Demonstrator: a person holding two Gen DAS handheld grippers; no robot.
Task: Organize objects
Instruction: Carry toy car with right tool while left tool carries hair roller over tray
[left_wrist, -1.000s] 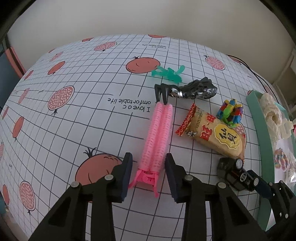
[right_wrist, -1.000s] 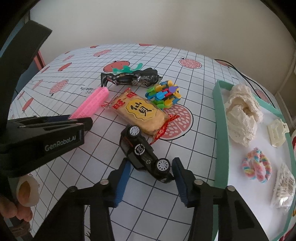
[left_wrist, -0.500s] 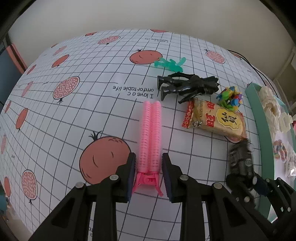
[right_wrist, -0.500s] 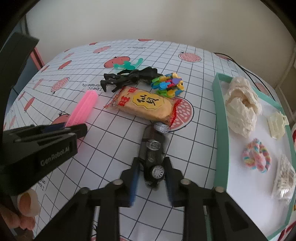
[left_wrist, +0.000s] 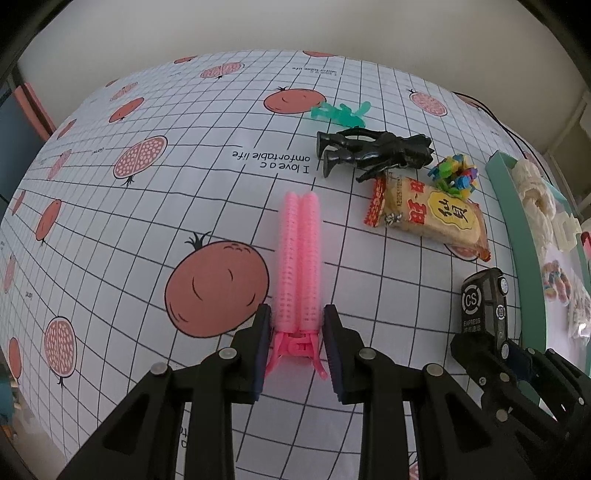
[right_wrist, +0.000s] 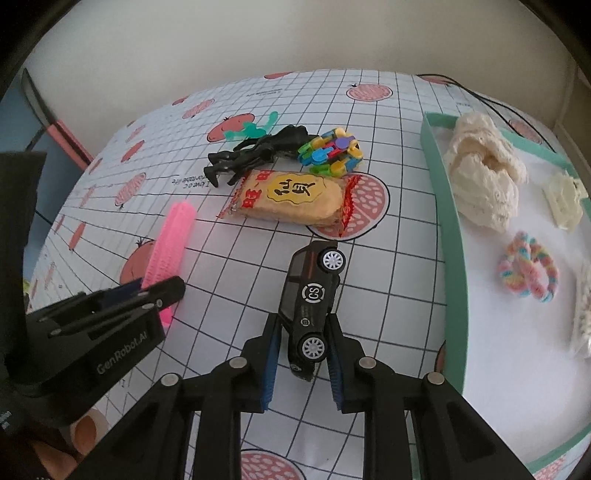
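My left gripper (left_wrist: 297, 332) is shut on the handle end of a pink hair-roller clip (left_wrist: 299, 266), which points away from me just above the tablecloth. The same pink clip (right_wrist: 170, 243) shows at the left of the right wrist view, beside the left gripper (right_wrist: 147, 291). My right gripper (right_wrist: 301, 347) is shut on a black toy car (right_wrist: 312, 295), lifted and tilted on its side with its wheels facing right. That black car (left_wrist: 484, 299) also appears at the right of the left wrist view.
A snack packet (right_wrist: 291, 199), a black action figure (right_wrist: 255, 151), a multicoloured block toy (right_wrist: 330, 151) and a green plastic figure (right_wrist: 255, 127) lie further back. A teal-rimmed tray (right_wrist: 445, 236) at the right holds cream fabric (right_wrist: 480, 173), a cream clip (right_wrist: 563, 201) and a rainbow scrunchie (right_wrist: 528, 271).
Both grippers have closed from open: the left onto the pink clip, the right onto the black car. The car has turned lengthways and risen off the cloth.
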